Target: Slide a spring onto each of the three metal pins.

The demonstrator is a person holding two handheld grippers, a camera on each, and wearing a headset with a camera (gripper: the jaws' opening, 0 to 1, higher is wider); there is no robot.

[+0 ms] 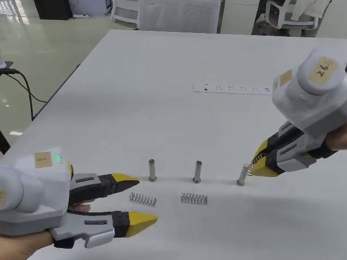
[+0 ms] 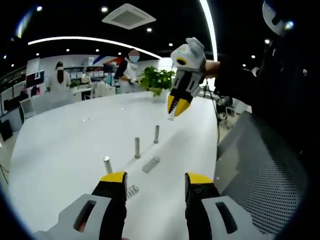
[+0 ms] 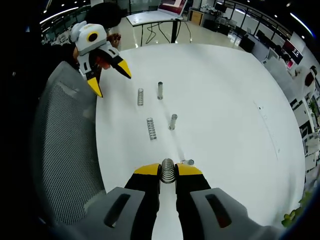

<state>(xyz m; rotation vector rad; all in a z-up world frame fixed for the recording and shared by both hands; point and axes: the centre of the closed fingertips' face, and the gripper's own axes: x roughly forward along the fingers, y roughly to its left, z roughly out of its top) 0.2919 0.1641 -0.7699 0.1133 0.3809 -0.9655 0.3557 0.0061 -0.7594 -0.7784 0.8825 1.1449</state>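
Observation:
Three short metal pins stand upright in a row on the white table: left pin (image 1: 152,169), middle pin (image 1: 198,171), right pin (image 1: 242,175). Two springs lie flat just in front of them, one (image 1: 142,199) by the left pin and one (image 1: 194,199) by the middle pin. My right gripper (image 1: 259,168) is shut on a third spring (image 1: 252,161), held tilted just above and right of the right pin; its own view shows that spring (image 3: 168,170) between the yellow tips, with the pin (image 3: 189,162) close by. My left gripper (image 1: 138,200) is open near the left spring (image 2: 131,190), holding nothing.
A white power strip (image 1: 232,88) lies farther back on the table, right of centre. The table's near edge runs just behind the grippers, with a grey mesh chair (image 3: 65,150) beyond it. Office chairs (image 1: 179,13) stand past the far edge.

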